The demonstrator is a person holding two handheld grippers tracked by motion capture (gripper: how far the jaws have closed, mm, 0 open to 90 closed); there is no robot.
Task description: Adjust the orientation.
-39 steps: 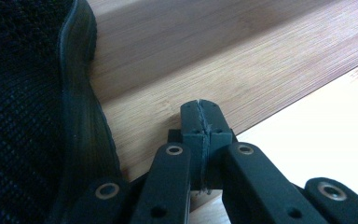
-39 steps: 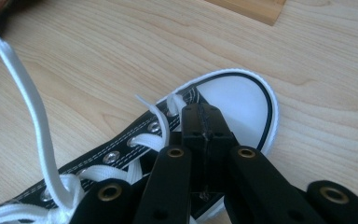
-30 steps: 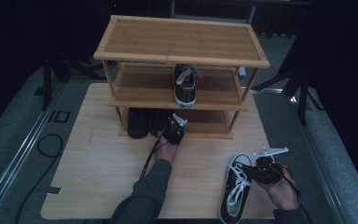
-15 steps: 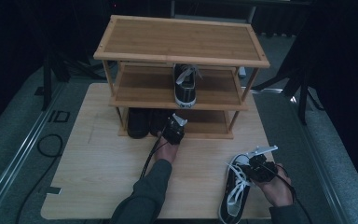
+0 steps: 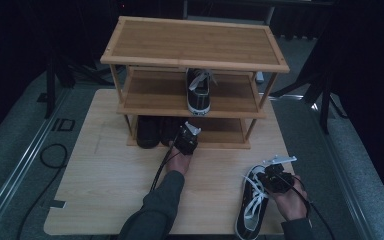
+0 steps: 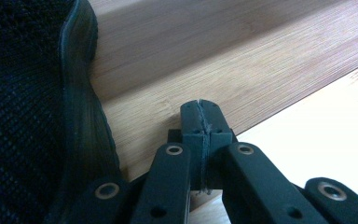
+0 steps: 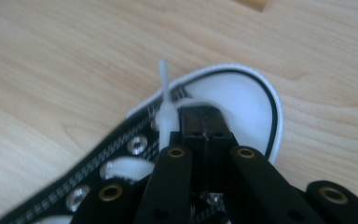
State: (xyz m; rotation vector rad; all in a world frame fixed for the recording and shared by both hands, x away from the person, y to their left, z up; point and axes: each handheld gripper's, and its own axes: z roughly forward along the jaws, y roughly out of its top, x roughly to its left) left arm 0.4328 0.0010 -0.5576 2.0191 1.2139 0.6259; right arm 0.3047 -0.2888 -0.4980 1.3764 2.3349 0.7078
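Shifting slightly toward the near edge of the bench (image 5: 105,200) over the last second, the right hand-held gripper (image 5: 275,176) now sits on the black-and-white sneaker (image 5: 252,202) that lies at the bench's front right, toe pointing toward the shelf rack (image 5: 195,45). Seen in the right gripper view, its two black jaws are pressed together just above the shoe's white toe cap (image 7: 242,100), with a white lace (image 7: 165,112) lying against their left side; whether the lace is pinched between them cannot be told. The left hand-held gripper (image 5: 187,139) has kept its place at the rack's bottom shelf (image 5: 220,131), beside a pair of dark shoes (image 5: 152,131) stored there. In the left gripper view its jaws are likewise closed on nothing, tips resting at the wooden shelf edge (image 6: 261,88), with the knit side and rubber sole of a dark shoe just to their left. A matching sneaker (image 5: 198,90) stands on the middle shelf, toe toward the person, whose dark sleeve (image 5: 155,210) reaches in from the bench's near edge.
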